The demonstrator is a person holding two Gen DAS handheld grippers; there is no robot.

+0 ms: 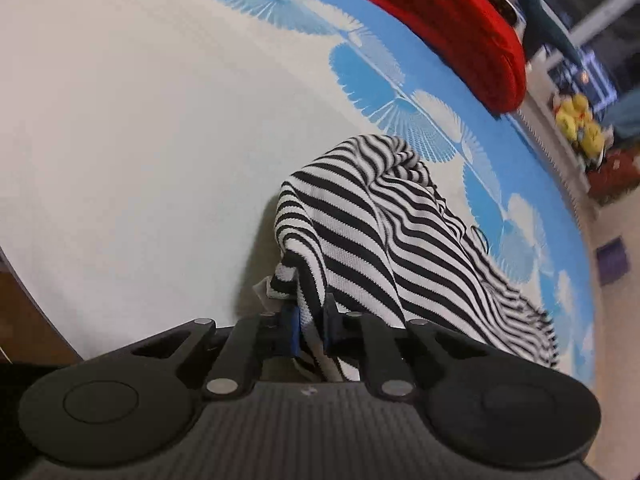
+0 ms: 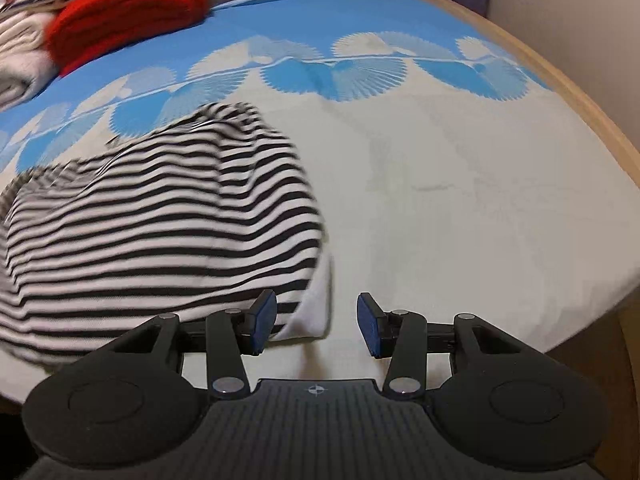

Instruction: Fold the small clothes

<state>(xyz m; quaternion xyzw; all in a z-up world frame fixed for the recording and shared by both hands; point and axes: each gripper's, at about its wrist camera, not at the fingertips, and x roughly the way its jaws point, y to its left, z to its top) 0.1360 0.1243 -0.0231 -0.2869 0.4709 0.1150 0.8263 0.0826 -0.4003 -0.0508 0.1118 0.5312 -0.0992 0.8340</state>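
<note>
Bed surface: white sheet (image 2: 460, 184) with a blue fan-print band; folded red cloth (image 2: 128, 8) at the far edge. Striped garment (image 1: 360, 232), black and white knit, is bunched and lifted at one end. Left gripper (image 1: 311, 326): jaws nearly closed, pinching a striped edge. Right gripper (image 2: 317, 324): jaws wide apart, nothing between them; a white corner of the garment lies just ahead of its left pad. Right view is motion-blurred, so contact there is uncertain. Judgement: close the right jaws on that corner before lifting, then spread both ends level to flatten the cloth.
</note>
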